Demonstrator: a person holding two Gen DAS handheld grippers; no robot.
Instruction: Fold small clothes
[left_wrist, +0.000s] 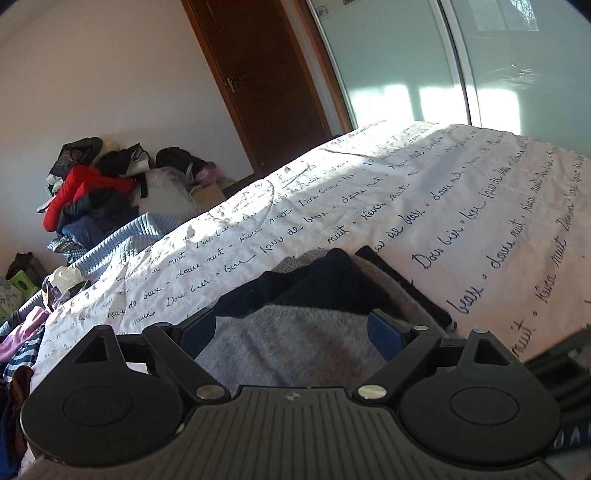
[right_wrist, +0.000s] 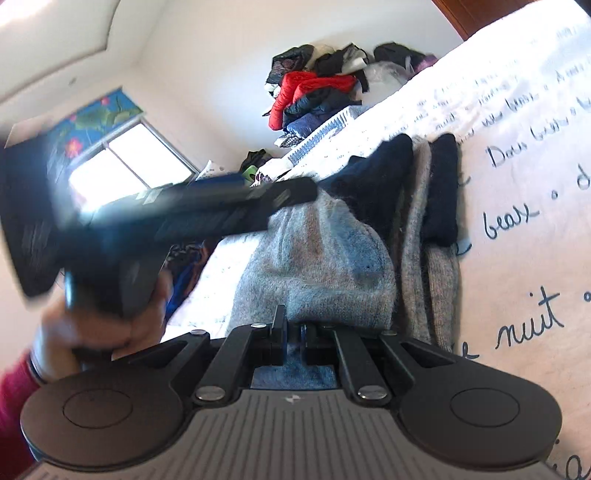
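Note:
A grey knit garment (left_wrist: 295, 347) lies on the white bedspread with dark script (left_wrist: 424, 192), on top of a small stack of dark and grey folded clothes (left_wrist: 343, 280). My left gripper (left_wrist: 291, 332) is open, its blue-padded fingers (left_wrist: 386, 332) spread on either side of the grey garment. In the right wrist view the grey garment (right_wrist: 314, 266) lies against the stack (right_wrist: 424, 192). My right gripper (right_wrist: 293, 332) is shut on the near edge of the grey garment. The left gripper's blurred body (right_wrist: 192, 210) crosses that view, held by a hand (right_wrist: 92, 325).
A heap of clothes with a red jacket (left_wrist: 85, 184) is piled against the wall beyond the bed. Loose coloured clothes (left_wrist: 22, 332) lie at the bed's left edge. A brown door (left_wrist: 266, 74) and mirrored wardrobe doors (left_wrist: 480, 55) stand behind. A window (right_wrist: 129, 166) is bright.

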